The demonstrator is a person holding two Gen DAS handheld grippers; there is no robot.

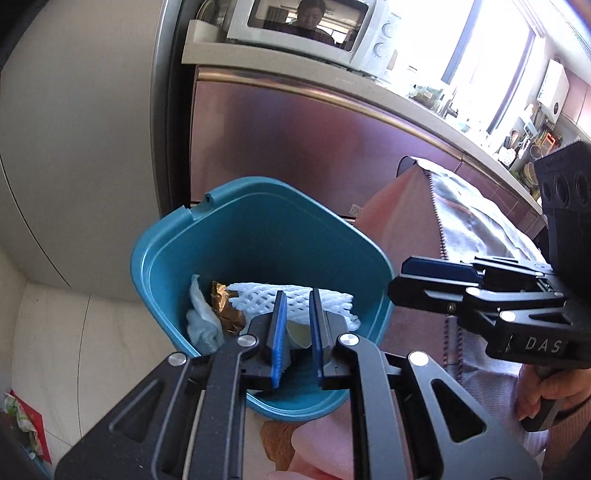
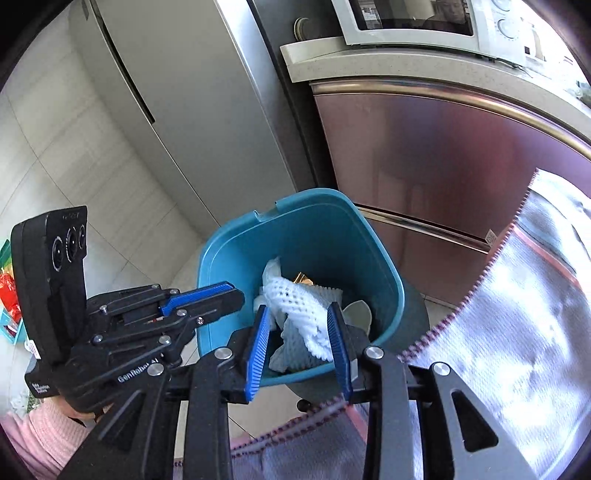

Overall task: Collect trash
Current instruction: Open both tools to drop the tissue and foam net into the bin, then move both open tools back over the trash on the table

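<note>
Left gripper point(image 1: 297, 328) jaws slightly apart, empty; right gripper point(image 2: 301, 345) jaws wider apart, empty. Both hover over the bin point(image 1: 162, 236), which holds foam net point(image 1: 295, 297), tissue point(image 1: 199, 321) and gold wrapper point(image 1: 225, 306). Release only above the rim centre, probably. Bin floor is hidden by trash; the pale scrap between the left jaws is unclear.

White microwave point(image 1: 310, 27) on counter, steel fridge point(image 2: 166, 103), striped cloth point(image 2: 517, 314) — perhaps a towel
</note>
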